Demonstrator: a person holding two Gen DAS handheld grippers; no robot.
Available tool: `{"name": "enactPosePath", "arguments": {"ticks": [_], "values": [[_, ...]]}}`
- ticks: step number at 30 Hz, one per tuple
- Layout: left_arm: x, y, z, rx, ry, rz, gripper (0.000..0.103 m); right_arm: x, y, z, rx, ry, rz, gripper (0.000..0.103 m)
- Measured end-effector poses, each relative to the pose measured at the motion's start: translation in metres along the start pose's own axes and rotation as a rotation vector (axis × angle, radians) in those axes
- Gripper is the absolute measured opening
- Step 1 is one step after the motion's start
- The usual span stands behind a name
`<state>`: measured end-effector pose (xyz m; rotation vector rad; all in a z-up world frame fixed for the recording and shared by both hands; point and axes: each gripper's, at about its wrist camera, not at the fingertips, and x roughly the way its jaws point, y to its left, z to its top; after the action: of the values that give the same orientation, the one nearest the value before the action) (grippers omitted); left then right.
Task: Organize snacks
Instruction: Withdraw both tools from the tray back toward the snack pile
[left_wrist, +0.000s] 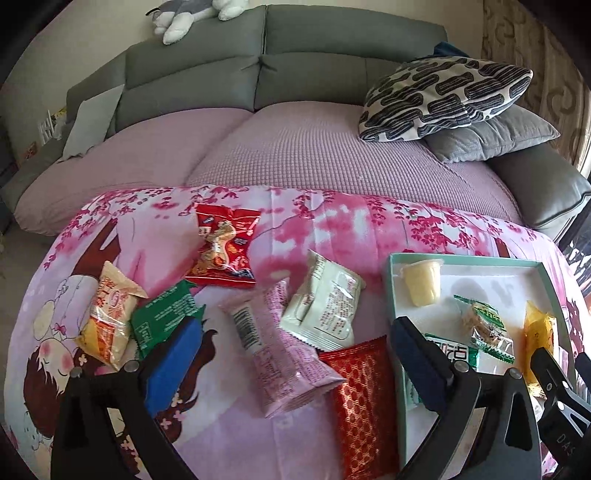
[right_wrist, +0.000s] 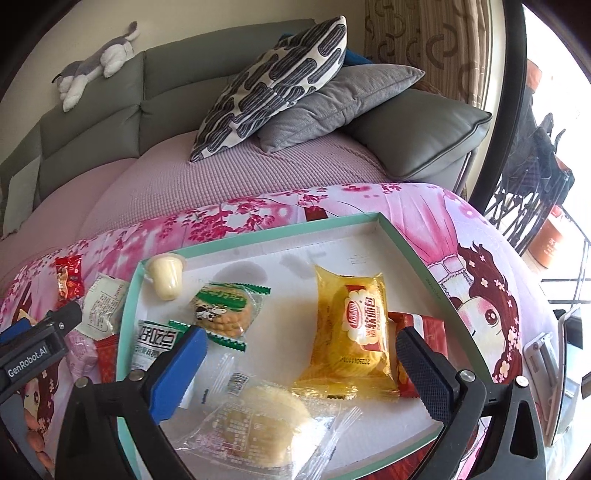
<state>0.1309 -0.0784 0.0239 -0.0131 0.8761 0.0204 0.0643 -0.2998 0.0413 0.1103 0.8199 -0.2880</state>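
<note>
Now your left gripper (left_wrist: 295, 358) is spread wide and empty, and the pink packet (left_wrist: 280, 354) lies directly between its fingers, long axis pointing away from you.

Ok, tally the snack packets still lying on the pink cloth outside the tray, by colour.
Red: 2, the peanut packet and the gold-patterned packet
Yellow packet: 1
Green packet: 1
Pink packet: 1
White packet: 1
Total: 6
</note>
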Motion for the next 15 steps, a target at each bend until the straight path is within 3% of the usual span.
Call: {"name": "enactPosePath", "arguments": {"ticks": [8, 15], "values": [[-0.018, 0.044, -0.004, -0.057, -0.046, 0.108, 0.102, -0.008, 0.052, -0.007, -0.094, -0.002, 0.085, 0.103], [-0.02, 0.093, -0.014, -0.151, -0.024, 0.188, 0.102, -0.016, 0.101, -0.019, -0.186, -0.003, 0.17, 0.103]]}}
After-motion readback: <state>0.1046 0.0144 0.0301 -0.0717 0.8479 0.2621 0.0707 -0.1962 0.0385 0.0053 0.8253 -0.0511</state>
